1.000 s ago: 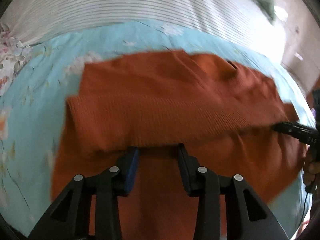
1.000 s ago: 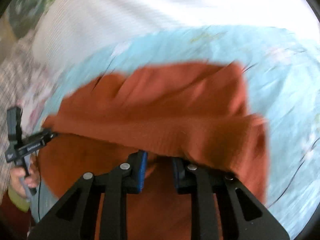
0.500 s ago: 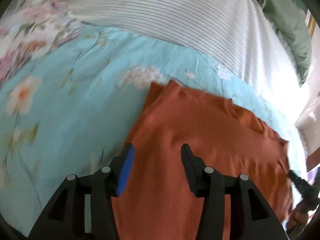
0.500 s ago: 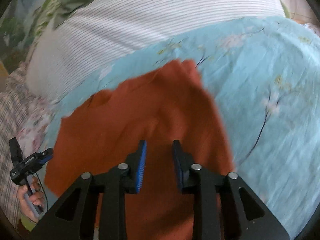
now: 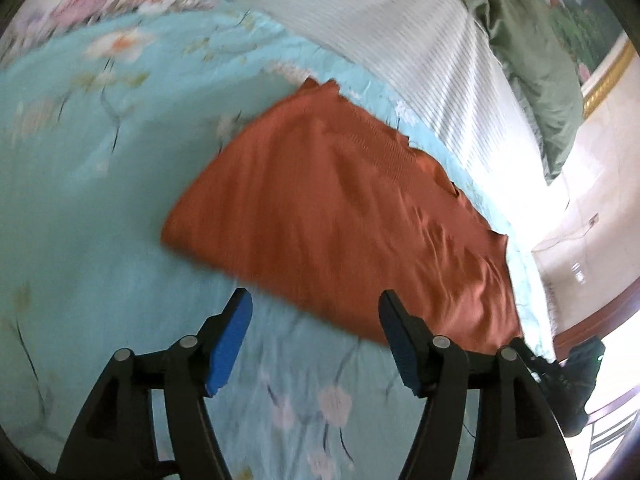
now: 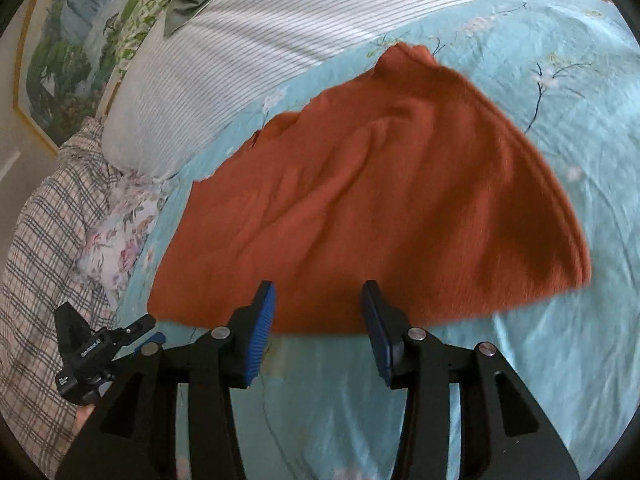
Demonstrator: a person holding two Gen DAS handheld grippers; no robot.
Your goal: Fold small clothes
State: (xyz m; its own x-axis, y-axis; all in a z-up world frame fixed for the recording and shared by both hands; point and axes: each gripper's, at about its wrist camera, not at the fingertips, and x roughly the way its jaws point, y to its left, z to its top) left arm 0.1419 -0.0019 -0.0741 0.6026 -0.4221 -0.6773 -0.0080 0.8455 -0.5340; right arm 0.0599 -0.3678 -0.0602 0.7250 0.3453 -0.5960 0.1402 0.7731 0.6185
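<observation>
- Orange knit garment lies folded and flat on the light blue floral bedspread; from my left wrist camera it fills the centre and runs out toward 4 o'clock
- From my right wrist camera I see the same garment spread from 9 o'clock to 3 o'clock, its near edge just ahead of my fingertips
- My left hand-held gripper has its fingers well apart with nothing between them, over bare bedspread at 6 o'clock, just short of the garment's near edge
- My right hand-held gripper also stands parted and holds nothing, its blue pads close to the cloth's near edge; whether they touch it I cannot tell
- Beyond the garment, at 12 o'clock, lies a white striped pillow
- At 9 o'clock in the right view I see a plaid cloth, with the left hand-held gripper at 8 o'clock
</observation>
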